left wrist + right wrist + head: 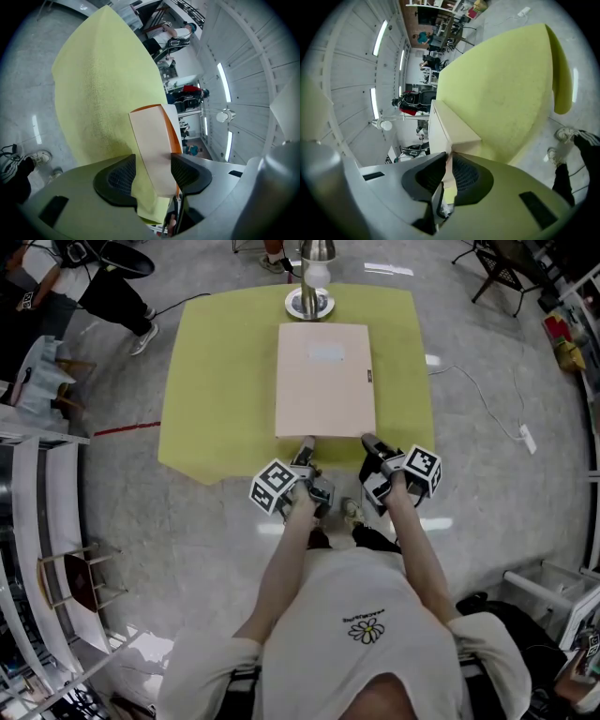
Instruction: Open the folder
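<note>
A pale beige folder (325,381) lies shut and flat on the yellow-green table (216,381). My left gripper (305,448) is at the folder's near left corner. In the left gripper view its jaws (153,173) stand open around the folder's (152,145) near edge, where an orange inner layer shows; bare tablecloth (98,84) shows beside one pad. My right gripper (370,444) is at the near right corner. In the right gripper view its jaws (449,171) are pinched on the folder's (450,126) thin corner, which runs into the narrow slit between the pads.
A lamp with a round base (309,304) stands at the table's far edge, just behind the folder. A person (103,287) and a chair stand at the far left, white shelving (47,512) at the left. A cable with a plug block (527,437) lies on the floor to the right.
</note>
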